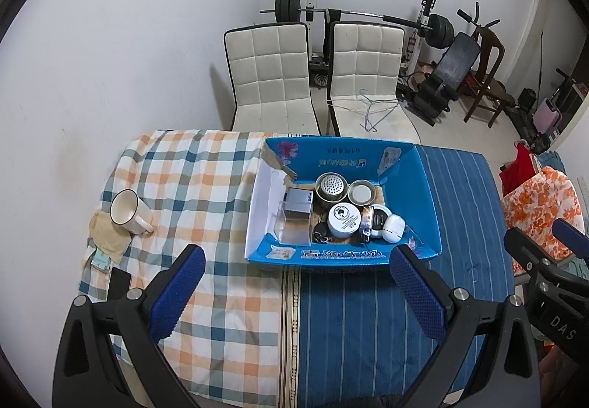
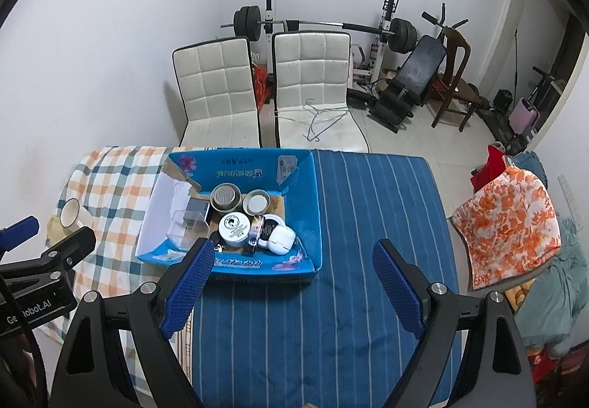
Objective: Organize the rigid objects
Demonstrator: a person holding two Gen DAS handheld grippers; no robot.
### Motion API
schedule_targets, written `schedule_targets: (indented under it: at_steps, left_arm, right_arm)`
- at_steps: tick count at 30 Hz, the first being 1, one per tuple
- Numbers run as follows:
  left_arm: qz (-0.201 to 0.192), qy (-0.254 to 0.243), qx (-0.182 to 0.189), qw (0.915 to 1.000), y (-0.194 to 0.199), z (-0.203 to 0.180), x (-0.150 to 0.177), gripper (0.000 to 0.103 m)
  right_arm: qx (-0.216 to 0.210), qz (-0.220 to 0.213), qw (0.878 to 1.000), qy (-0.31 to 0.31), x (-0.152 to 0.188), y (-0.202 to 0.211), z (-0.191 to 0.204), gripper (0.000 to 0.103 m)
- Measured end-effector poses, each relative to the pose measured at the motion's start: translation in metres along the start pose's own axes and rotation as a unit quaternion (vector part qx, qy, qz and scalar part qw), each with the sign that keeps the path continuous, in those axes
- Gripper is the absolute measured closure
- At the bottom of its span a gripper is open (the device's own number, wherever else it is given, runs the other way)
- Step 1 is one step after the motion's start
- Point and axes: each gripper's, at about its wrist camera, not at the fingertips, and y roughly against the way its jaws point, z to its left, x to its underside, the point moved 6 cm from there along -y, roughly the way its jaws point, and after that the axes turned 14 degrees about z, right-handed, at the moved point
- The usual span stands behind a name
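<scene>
A blue cardboard box [image 1: 423,194] [image 2: 309,194] stands on the table and holds several rigid items: a clear plastic case [image 1: 294,225], a steel strainer cup [image 1: 331,187], a round tin [image 1: 362,192], a white round jar [image 1: 344,220] [image 2: 233,225] and a white earbud case [image 1: 394,228] [image 2: 281,238]. A white mug [image 1: 127,213] [image 2: 71,213] lies on its side on the checked cloth, left of the box. My left gripper [image 1: 296,292] is open and empty, hovering in front of the box. My right gripper [image 2: 292,284] is open and empty, above the blue cloth by the box's near right corner.
A black phone [image 1: 119,282] and a beige cloth [image 1: 108,236] lie near the mug. Two white chairs [image 1: 268,76] [image 2: 313,76] stand behind the table. Gym equipment [image 2: 405,76] fills the back. An orange floral cloth [image 2: 508,216] lies at the right.
</scene>
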Motion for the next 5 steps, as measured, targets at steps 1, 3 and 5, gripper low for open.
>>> schedule_targets:
  at_steps: [1, 3, 5]
  left_arm:
    - [0.0, 0.0, 0.0, 1.0, -0.0003, -0.0006, 0.0008, 0.0]
    - [-0.001, 0.001, 0.002, 1.0, -0.0001, -0.0004, 0.0006, 0.0]
    - [-0.001, 0.0, 0.002, 1.0, -0.0014, -0.0008, 0.001, 0.0]
  right_arm:
    - [0.001, 0.001, 1.0, -0.001, 0.0017, -0.0016, 0.0001, 0.013]
    - [0.0, 0.004, 1.0, -0.002, 0.0043, -0.004, -0.0007, 0.013]
    - [0.002, 0.003, 1.0, -0.001, 0.0045, -0.006, 0.0005, 0.013]
